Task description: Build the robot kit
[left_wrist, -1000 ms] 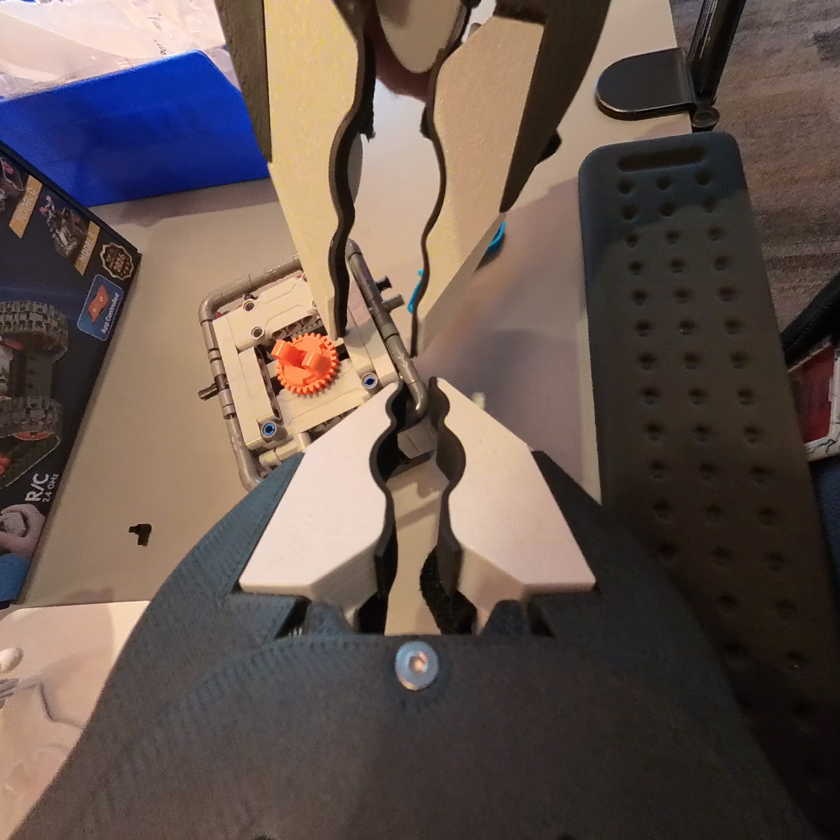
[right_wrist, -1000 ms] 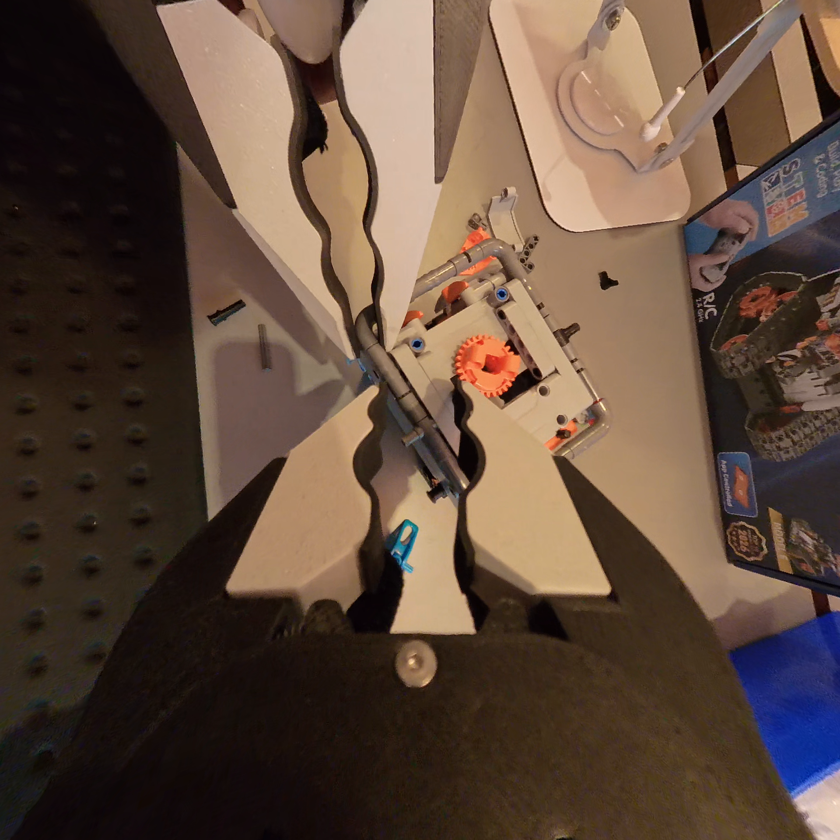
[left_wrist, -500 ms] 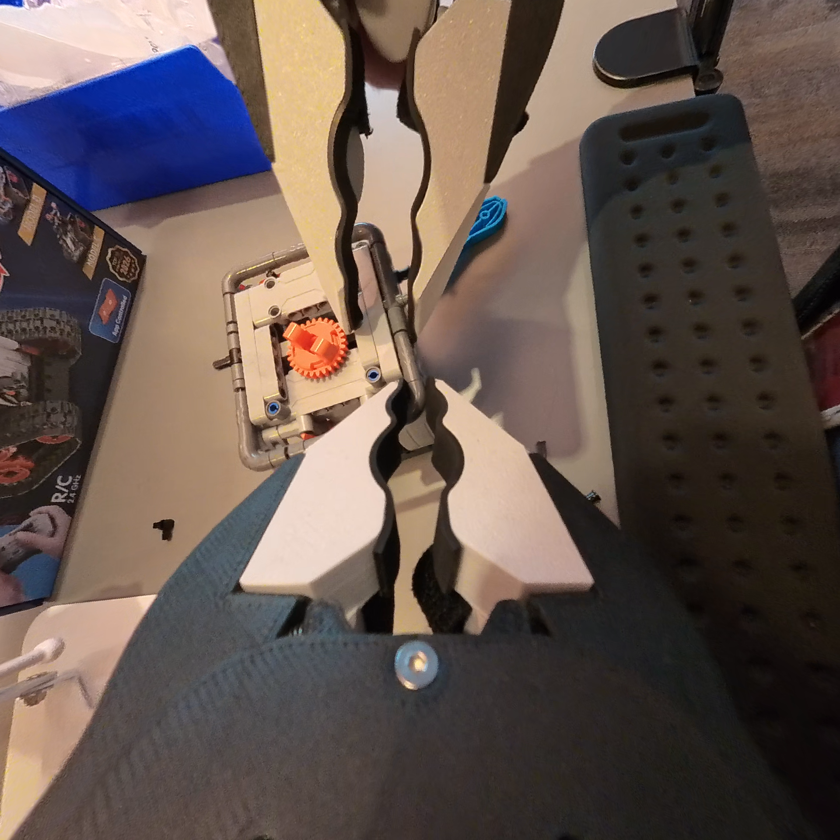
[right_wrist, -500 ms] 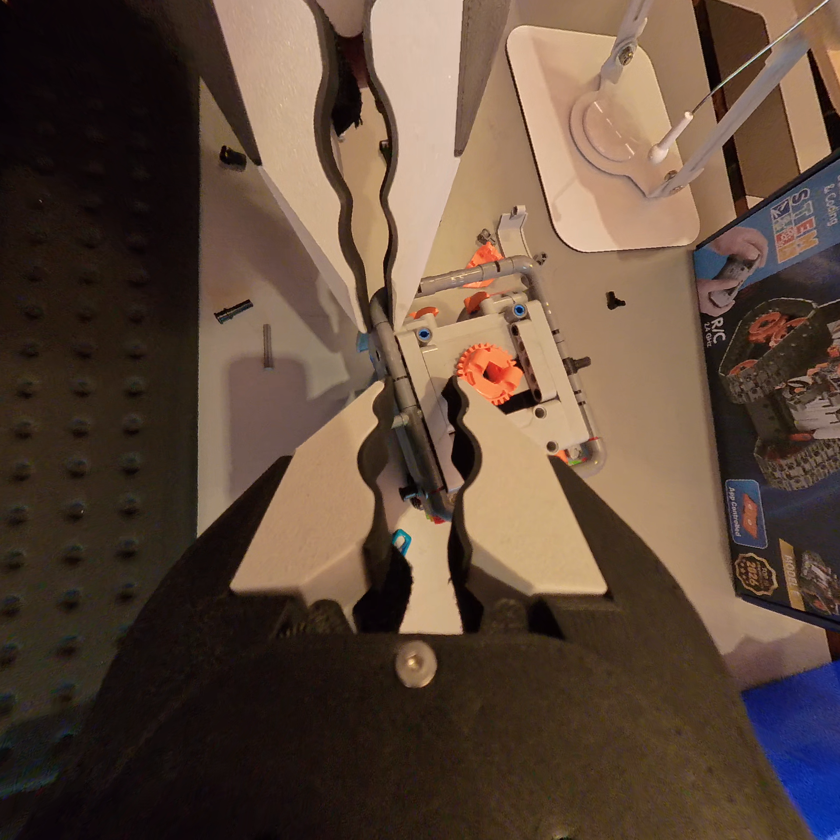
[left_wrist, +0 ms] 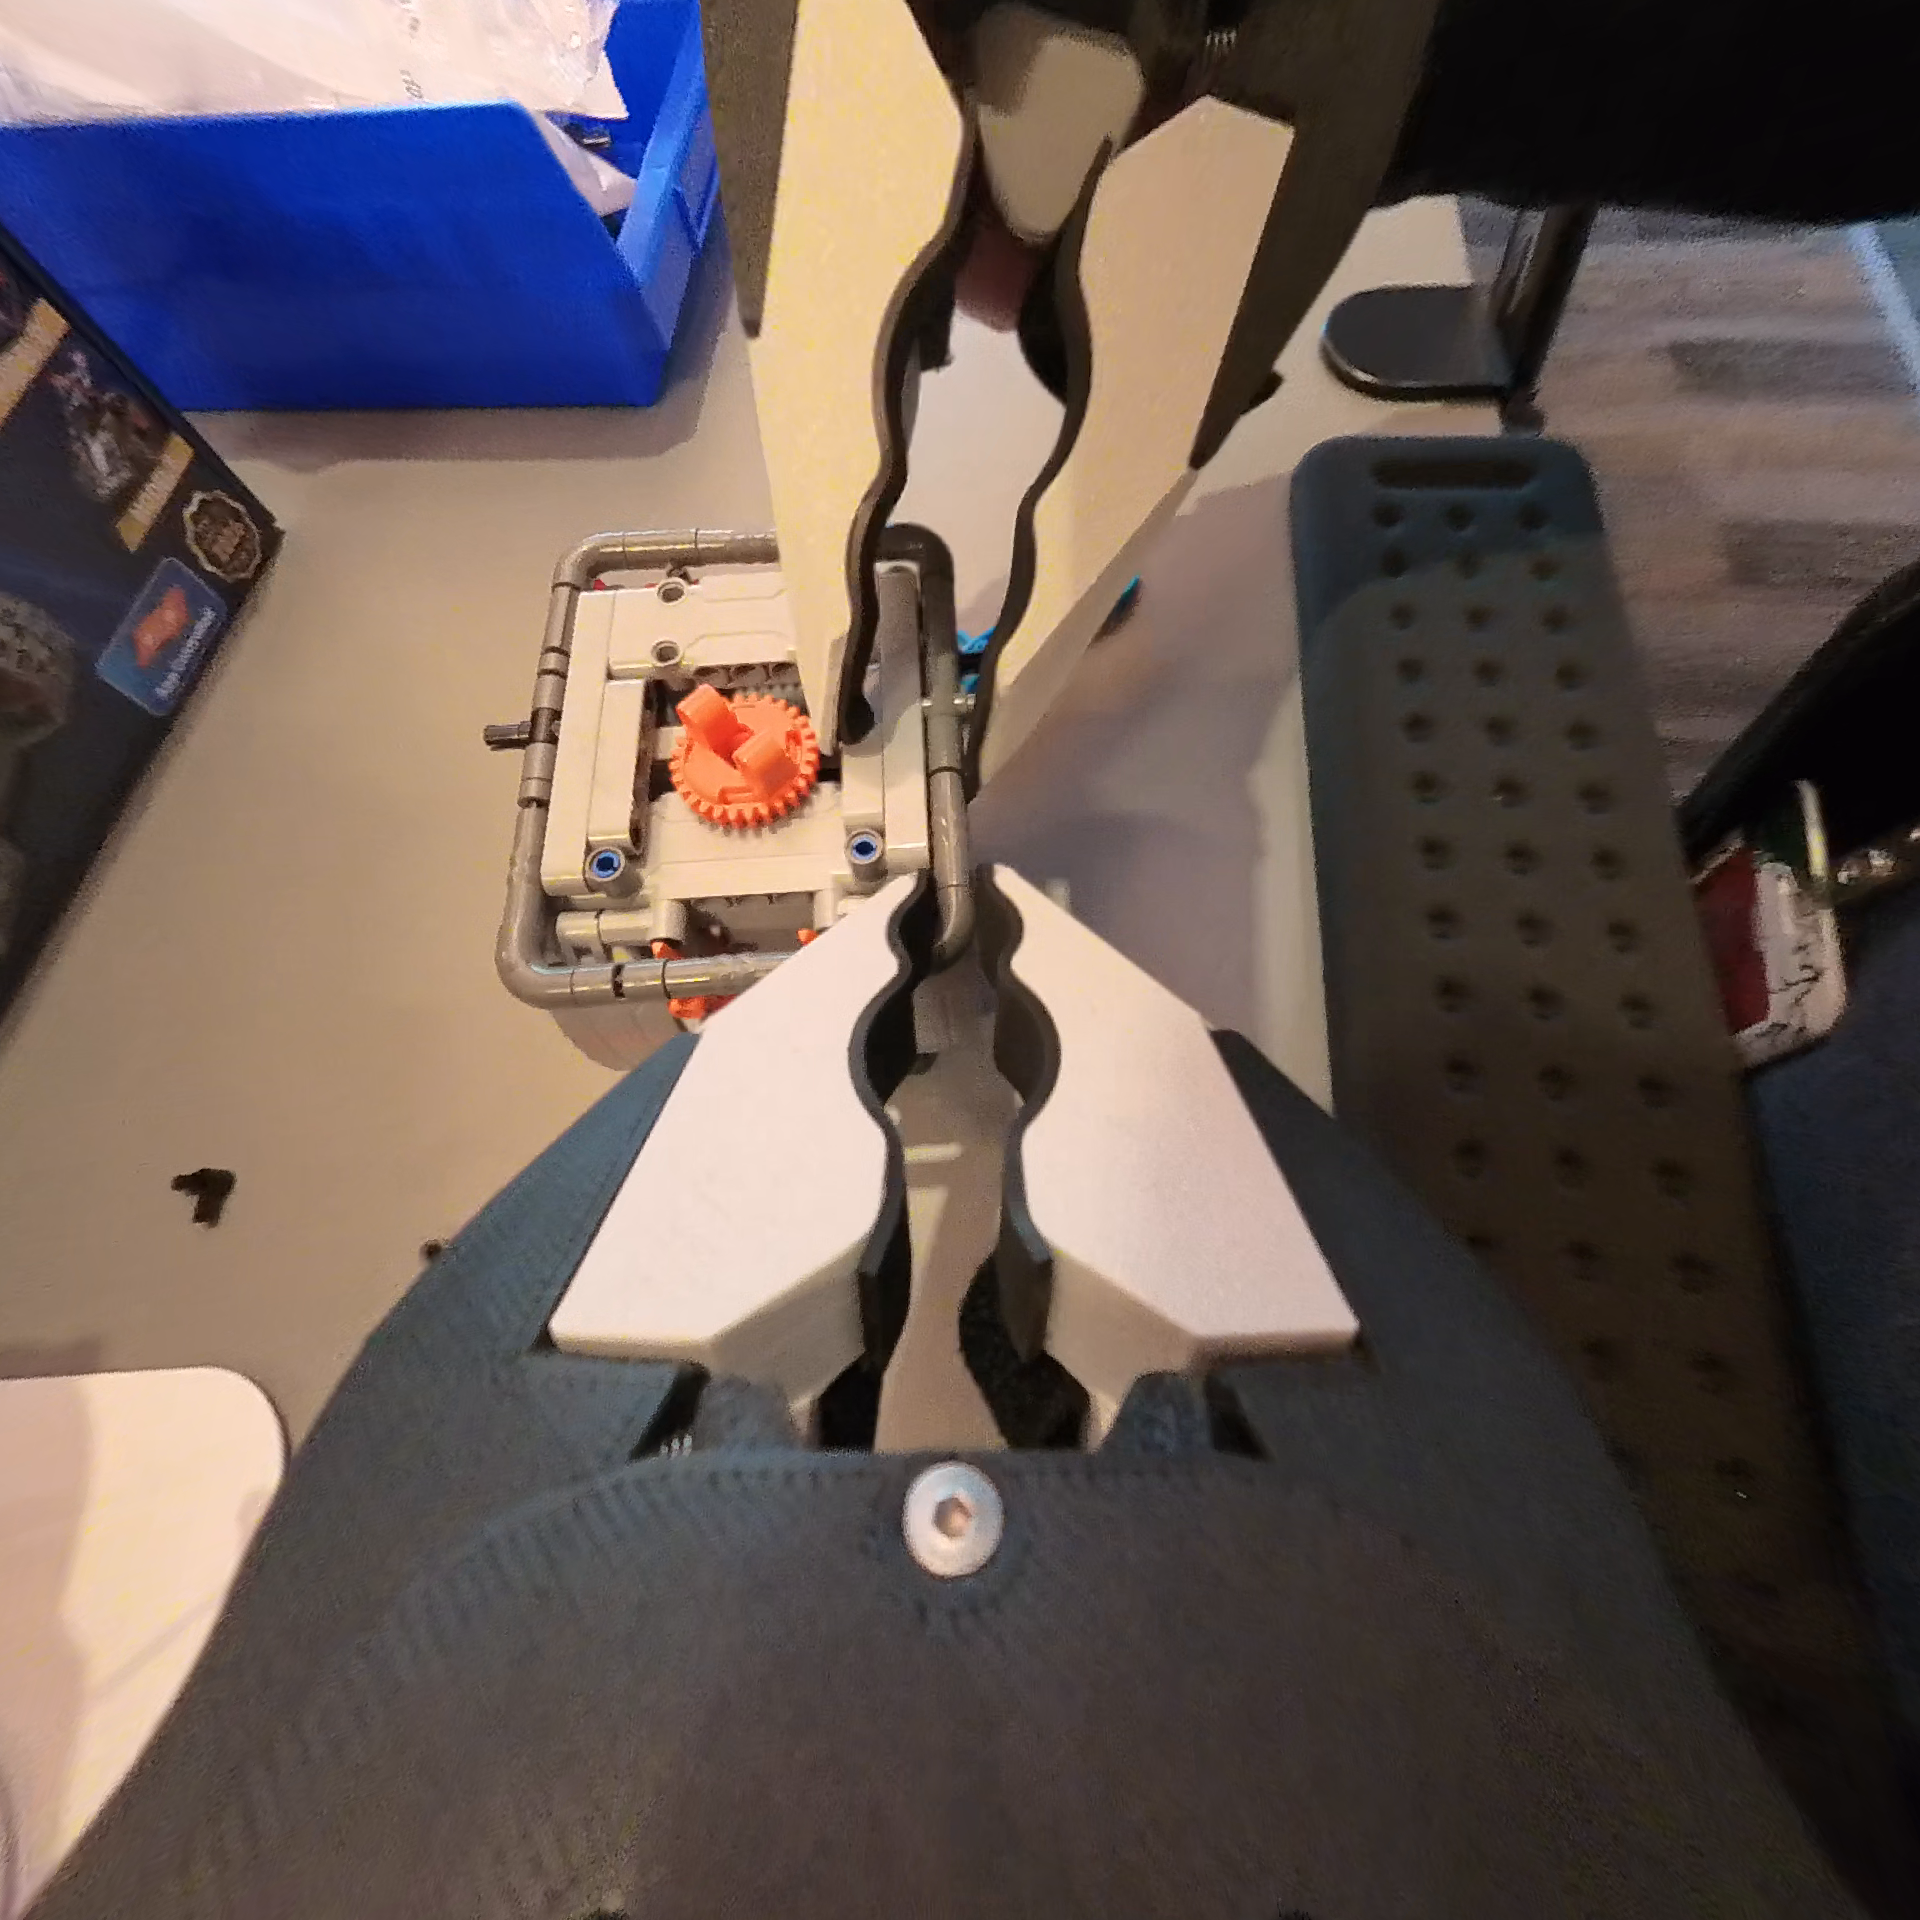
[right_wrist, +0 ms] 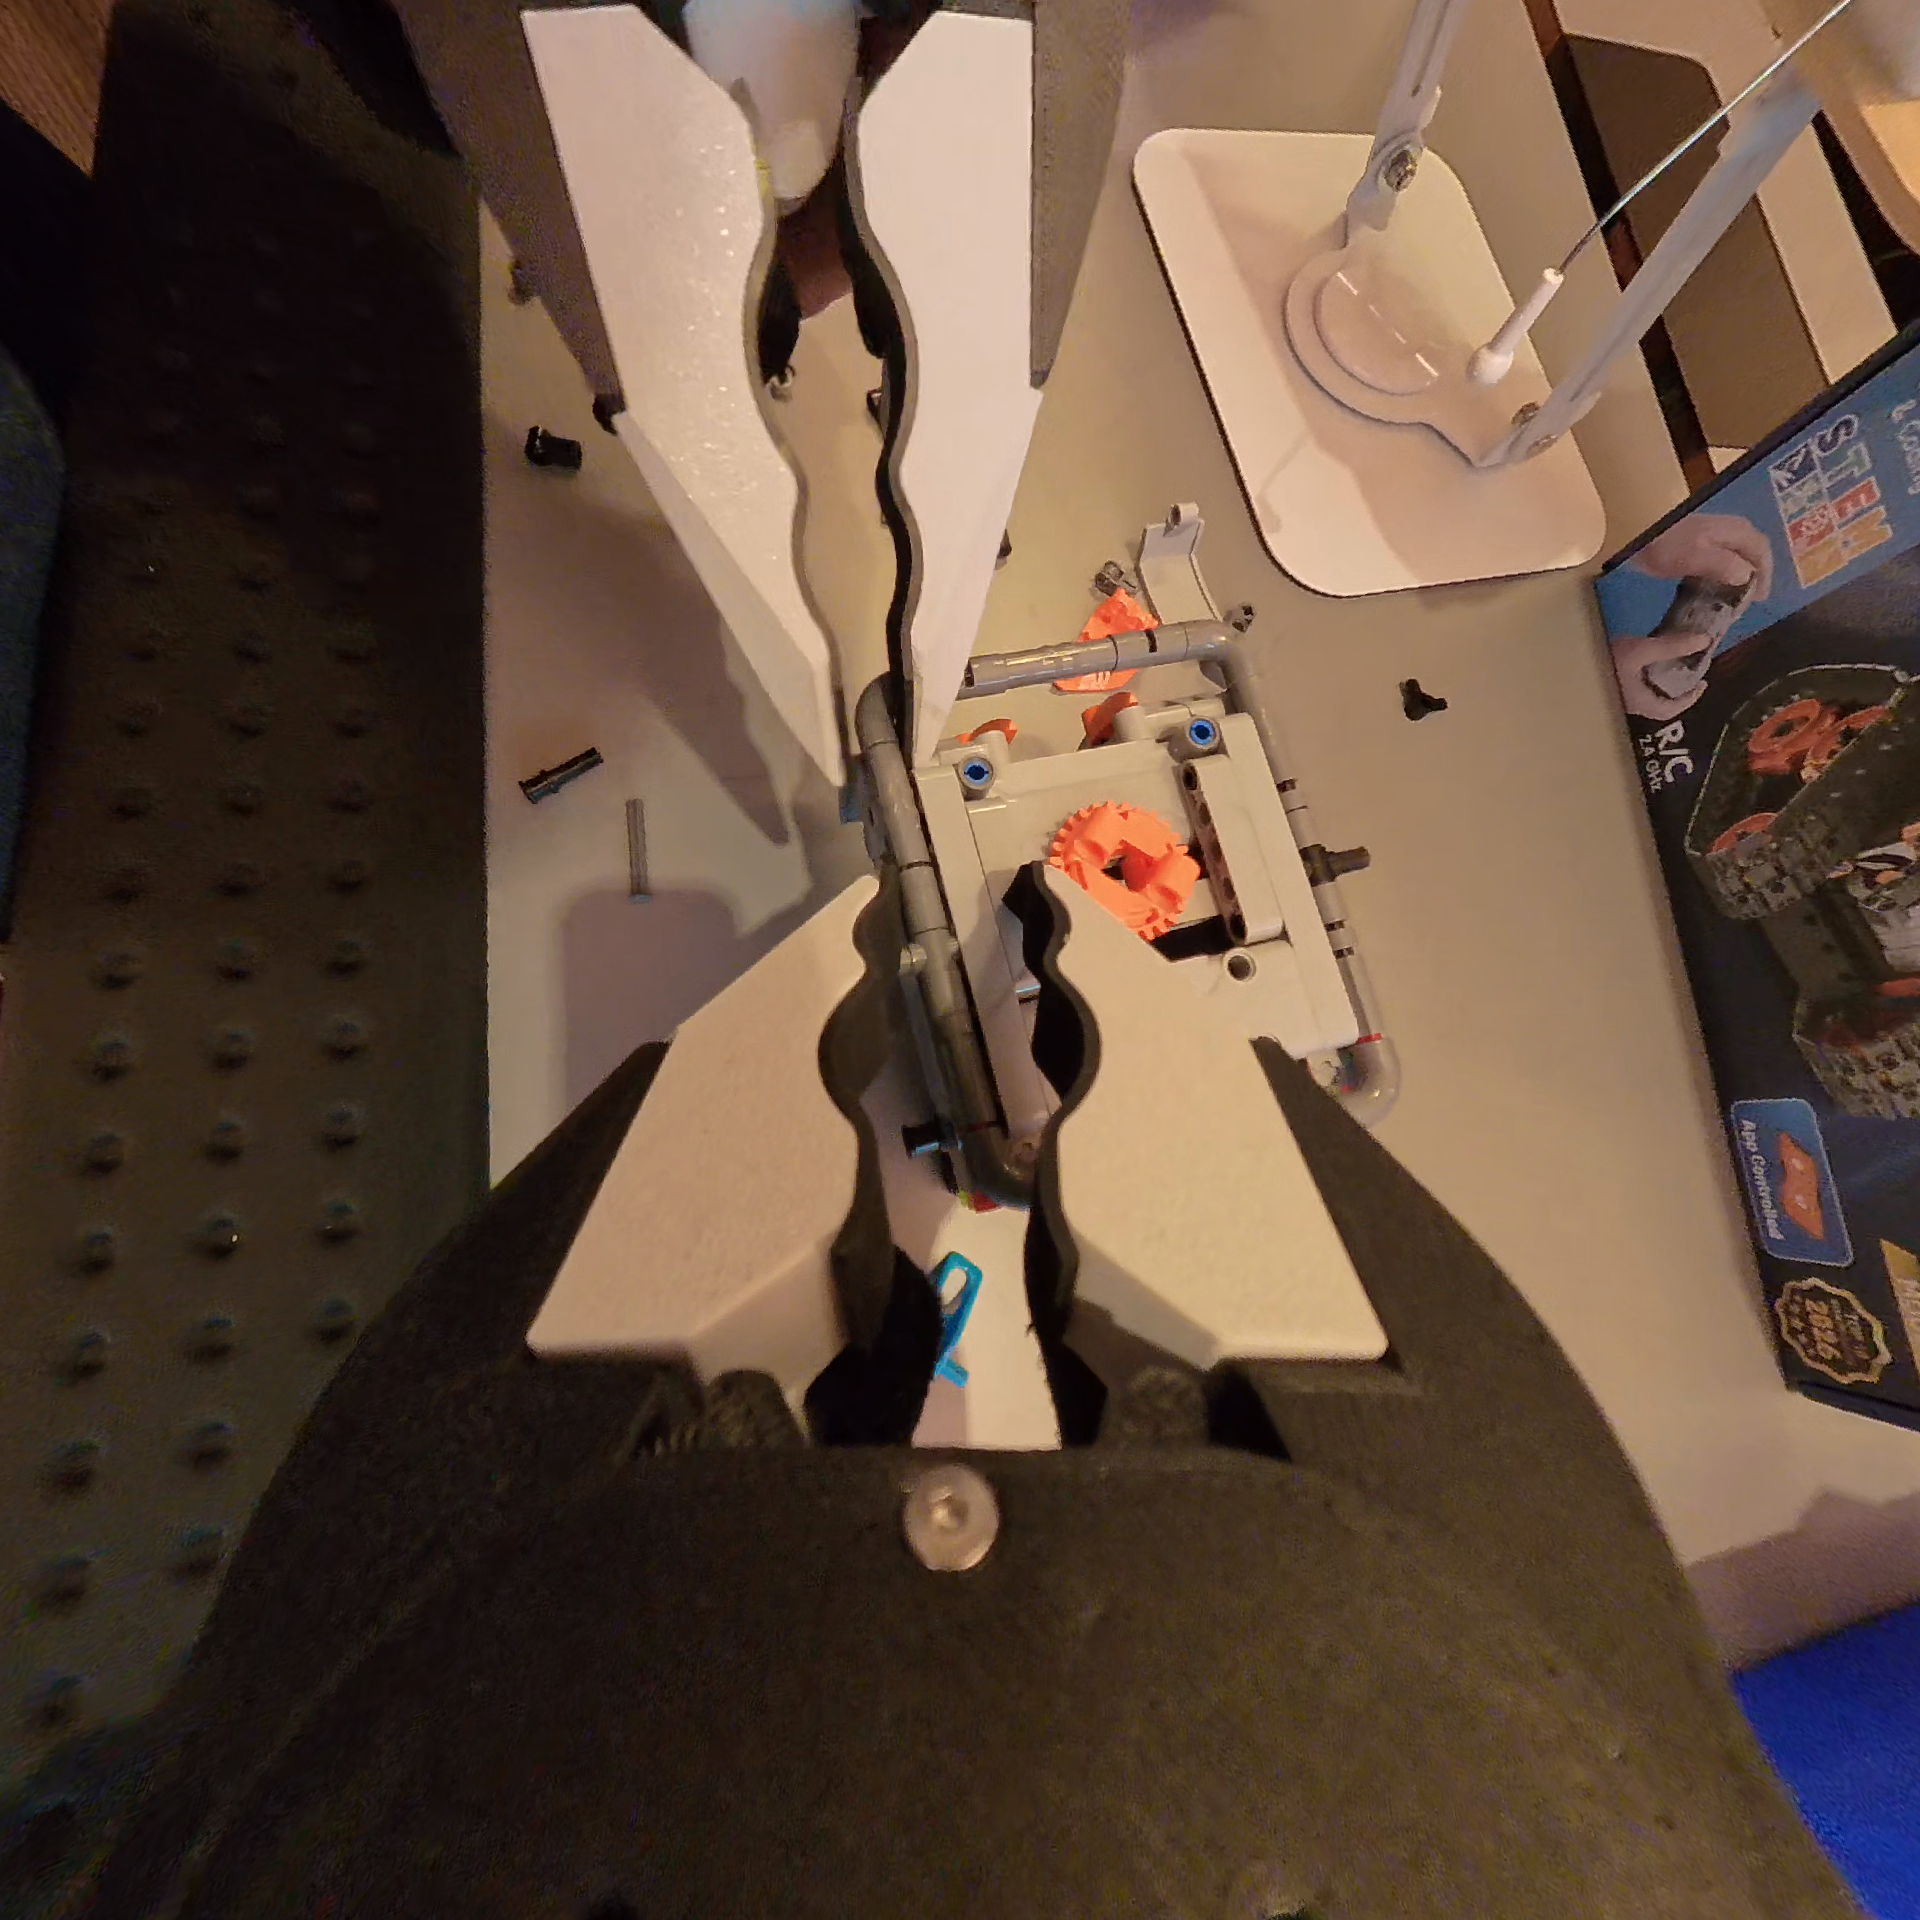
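Note:
A grey brick model (left_wrist: 717,852) with a grey tube frame and an orange gear (left_wrist: 743,764) on top sits on the pale table. My left gripper (left_wrist: 954,894) is shut on the frame's near right corner. My right gripper (left_wrist: 904,727) comes in from the far side and is shut on the frame's right side. In the right wrist view the right gripper (right_wrist: 956,894) straddles the tube and the edge of the model (right_wrist: 1049,790) beside the gear (right_wrist: 1127,868). The left gripper (right_wrist: 878,717) pinches the far corner there.
A dark perforated mat (left_wrist: 1507,831) lies right of the model. A blue bin (left_wrist: 343,249) and a printed toy box (left_wrist: 94,582) are at the left. A white lamp base (right_wrist: 1371,353), loose black pins (right_wrist: 561,774) and a small blue piece (right_wrist: 956,1320) lie nearby. The grippers are tip to tip, or close to it.
The model has turned so that it sits square to the left wrist view. My right gripper has slid farther along the frame's side and closed on it. My left gripper keeps its hold on the corner.

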`<action>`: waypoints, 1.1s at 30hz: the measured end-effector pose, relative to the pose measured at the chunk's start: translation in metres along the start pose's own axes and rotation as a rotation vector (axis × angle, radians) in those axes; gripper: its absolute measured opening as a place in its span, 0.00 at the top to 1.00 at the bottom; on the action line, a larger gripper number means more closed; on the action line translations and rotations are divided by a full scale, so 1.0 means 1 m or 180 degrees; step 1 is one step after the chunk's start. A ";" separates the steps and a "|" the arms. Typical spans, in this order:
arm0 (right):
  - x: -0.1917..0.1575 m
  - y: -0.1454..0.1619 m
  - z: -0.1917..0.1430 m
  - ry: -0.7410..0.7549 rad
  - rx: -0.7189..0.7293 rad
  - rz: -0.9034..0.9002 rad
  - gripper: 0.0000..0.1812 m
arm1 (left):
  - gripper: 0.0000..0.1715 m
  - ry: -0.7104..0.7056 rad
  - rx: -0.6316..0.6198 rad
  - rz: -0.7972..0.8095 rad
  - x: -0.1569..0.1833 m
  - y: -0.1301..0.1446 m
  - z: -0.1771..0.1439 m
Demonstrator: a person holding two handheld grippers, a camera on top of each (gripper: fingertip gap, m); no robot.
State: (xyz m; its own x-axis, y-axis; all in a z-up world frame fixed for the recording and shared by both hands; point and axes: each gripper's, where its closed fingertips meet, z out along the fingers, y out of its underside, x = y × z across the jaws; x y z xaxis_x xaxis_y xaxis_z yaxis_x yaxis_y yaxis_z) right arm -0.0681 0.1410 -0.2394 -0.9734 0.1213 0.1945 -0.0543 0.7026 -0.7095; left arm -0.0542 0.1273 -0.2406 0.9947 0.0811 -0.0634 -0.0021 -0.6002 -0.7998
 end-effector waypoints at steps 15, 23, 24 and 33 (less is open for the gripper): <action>-0.004 -0.002 0.002 -0.0164 0.0153 0.0057 0.88 | 0.97 0.0069 -0.0028 -0.0029 0.000 0.003 -0.007; -0.006 -0.005 0.004 -0.0219 0.0205 0.0095 0.89 | 0.97 0.0432 0.0166 -0.0194 0.000 0.005 -0.011; -0.006 -0.006 0.005 -0.0221 0.0212 0.0104 0.89 | 0.97 0.0492 0.0196 -0.0221 -0.001 0.005 -0.012; -0.009 -0.007 0.005 -0.0244 0.0235 0.0119 0.89 | 0.97 0.0289 0.0237 -0.0457 0.003 0.007 -0.013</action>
State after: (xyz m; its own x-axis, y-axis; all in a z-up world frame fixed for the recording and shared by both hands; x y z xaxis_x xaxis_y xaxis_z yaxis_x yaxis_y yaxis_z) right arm -0.0597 0.1315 -0.2396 -0.9890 0.0905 0.1166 -0.0310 0.6448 -0.7637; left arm -0.0495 0.1134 -0.2388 0.9905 0.0875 0.1062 0.1365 -0.5267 -0.8390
